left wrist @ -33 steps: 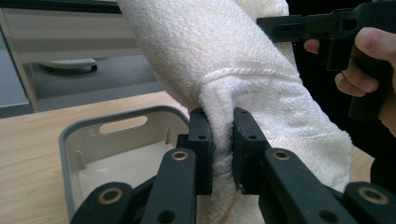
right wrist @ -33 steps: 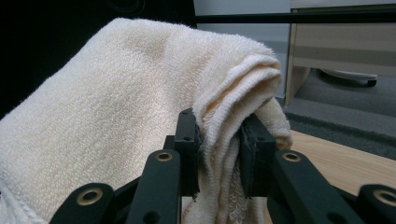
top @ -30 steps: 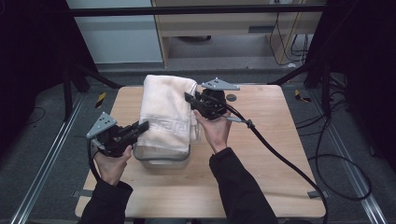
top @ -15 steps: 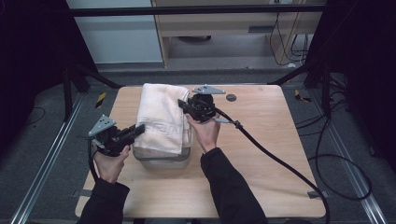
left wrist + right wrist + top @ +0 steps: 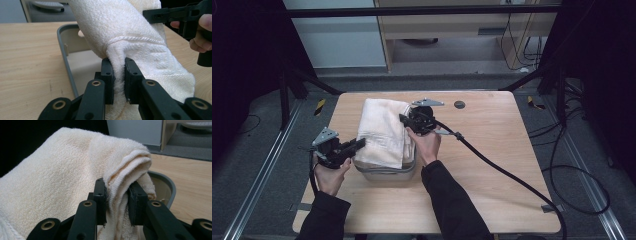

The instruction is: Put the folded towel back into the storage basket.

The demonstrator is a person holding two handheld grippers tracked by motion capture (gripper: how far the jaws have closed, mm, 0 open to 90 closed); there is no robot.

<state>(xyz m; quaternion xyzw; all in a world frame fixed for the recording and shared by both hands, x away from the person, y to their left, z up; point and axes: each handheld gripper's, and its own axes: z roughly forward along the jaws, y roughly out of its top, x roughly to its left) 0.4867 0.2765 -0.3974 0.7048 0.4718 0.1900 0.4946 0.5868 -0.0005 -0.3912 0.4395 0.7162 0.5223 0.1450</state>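
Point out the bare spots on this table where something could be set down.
The widest free patch is the table right of the right tongs, crossed only by the cable. A bare strip runs along the near edge, in front of the grey bin. It is crowded left of centre, where both tongs grip the towel over the bin.

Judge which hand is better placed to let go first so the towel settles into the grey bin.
Probably the left. The left gripper pinches the towel low at the near end, already over the grey bin. The right gripper grips a thick fold higher at the far end, where the towel overhangs the rim.
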